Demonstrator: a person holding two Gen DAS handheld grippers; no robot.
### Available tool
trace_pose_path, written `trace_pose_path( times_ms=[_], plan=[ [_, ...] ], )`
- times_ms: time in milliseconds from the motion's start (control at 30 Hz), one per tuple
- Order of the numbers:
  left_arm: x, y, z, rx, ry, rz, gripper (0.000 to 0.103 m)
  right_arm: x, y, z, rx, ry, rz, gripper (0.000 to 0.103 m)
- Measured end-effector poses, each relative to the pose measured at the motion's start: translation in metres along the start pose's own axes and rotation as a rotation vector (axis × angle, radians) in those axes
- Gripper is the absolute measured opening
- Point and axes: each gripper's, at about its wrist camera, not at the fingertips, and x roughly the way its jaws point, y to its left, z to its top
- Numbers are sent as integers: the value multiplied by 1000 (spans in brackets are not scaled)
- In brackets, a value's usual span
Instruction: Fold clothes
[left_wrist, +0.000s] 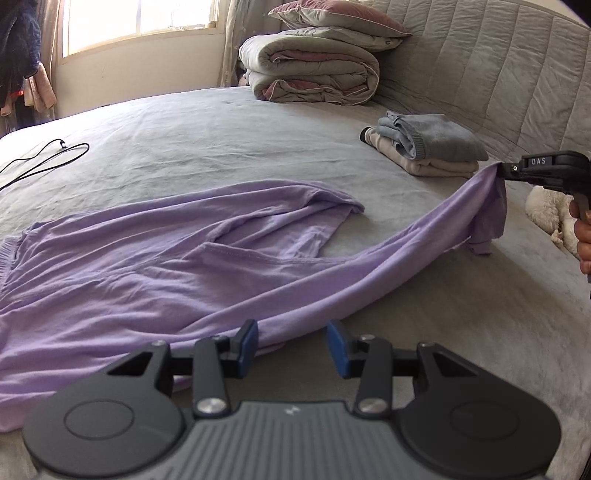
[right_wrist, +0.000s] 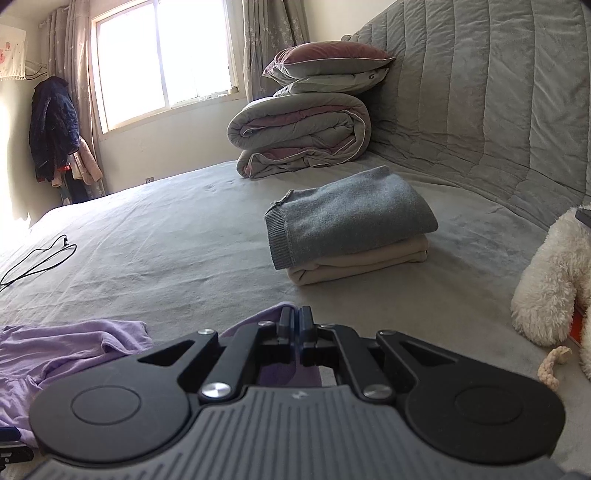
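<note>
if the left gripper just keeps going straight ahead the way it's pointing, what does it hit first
Most likely the purple shirt. The left gripper is open, and the shirt's near edge lies right at its fingertips, stretched toward the right gripper, which pinches one end. Depth is unclear, so it might slide just over the fabric.

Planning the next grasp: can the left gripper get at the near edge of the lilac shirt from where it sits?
Probably yes. The left gripper has its jaws open, with the thin lilac knit shirt edge lying just ahead between them, and nothing in between.
</note>
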Motion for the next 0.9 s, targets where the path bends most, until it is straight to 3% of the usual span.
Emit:
trace_pose_path(
  times_ms=[433,733,767,800,833,900],
  plan=[
    [15,11,10,-52,-7,34,42,27,-3,5,59,54,35,13],
    [14,20,12,-95,-17,20,41,26,1,-10,37,200,98,15],
    [13,20,12,-93,-19,15,41,26,2,-12,34,217,105,19],
    [12,19,12,-90,-22,11,41,26,2,-14,31,234,113,33],
    [11,19,12,-87,-25,6,41,25,3,-15,28,251,120,40],
    [12,16,12,-76,-26,-6,41,25,4,-19,22,285,134,43]
  ],
)
